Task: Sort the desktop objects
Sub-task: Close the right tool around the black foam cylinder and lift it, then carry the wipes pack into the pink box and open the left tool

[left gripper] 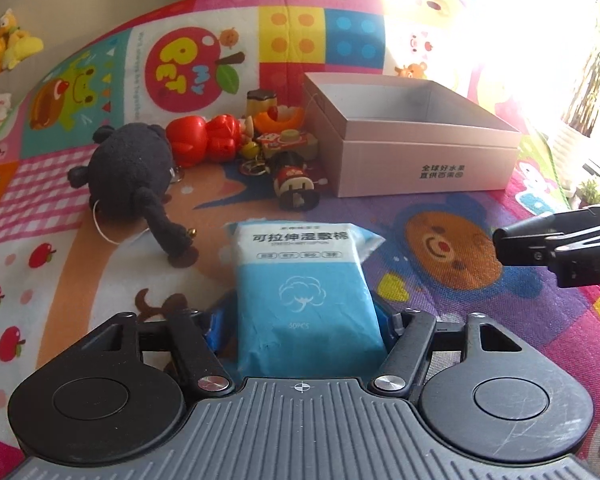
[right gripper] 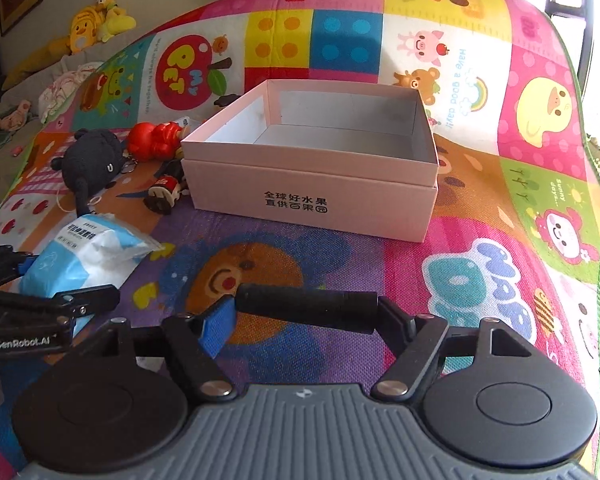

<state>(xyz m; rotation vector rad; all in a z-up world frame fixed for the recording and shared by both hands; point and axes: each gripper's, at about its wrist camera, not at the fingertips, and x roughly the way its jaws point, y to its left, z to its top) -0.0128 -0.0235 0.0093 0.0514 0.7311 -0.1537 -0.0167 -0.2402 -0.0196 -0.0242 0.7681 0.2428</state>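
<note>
Left hand-held gripper [left gripper: 306, 320]: clenched on the blue cotton-pad pack [left gripper: 304, 280], in front of the pink box [left gripper: 428, 168].
Right hand-held gripper [right gripper: 306, 312]: grasping a black cylinder [right gripper: 306, 308] crosswise, in front of the box.
Toys: black plush [left gripper: 130, 172], red figure [left gripper: 202, 138], left of the box.
Surface: cartoon play mat [left gripper: 440, 320].

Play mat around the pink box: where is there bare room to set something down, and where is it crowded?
Inside the pink box nothing shows. The mat is bare on the box's right side and in front of it. Crowded: the box's left side, where the red toy, wooden figure and black plush cluster. The blue wipes pack sits between the left gripper's fingers.
</note>
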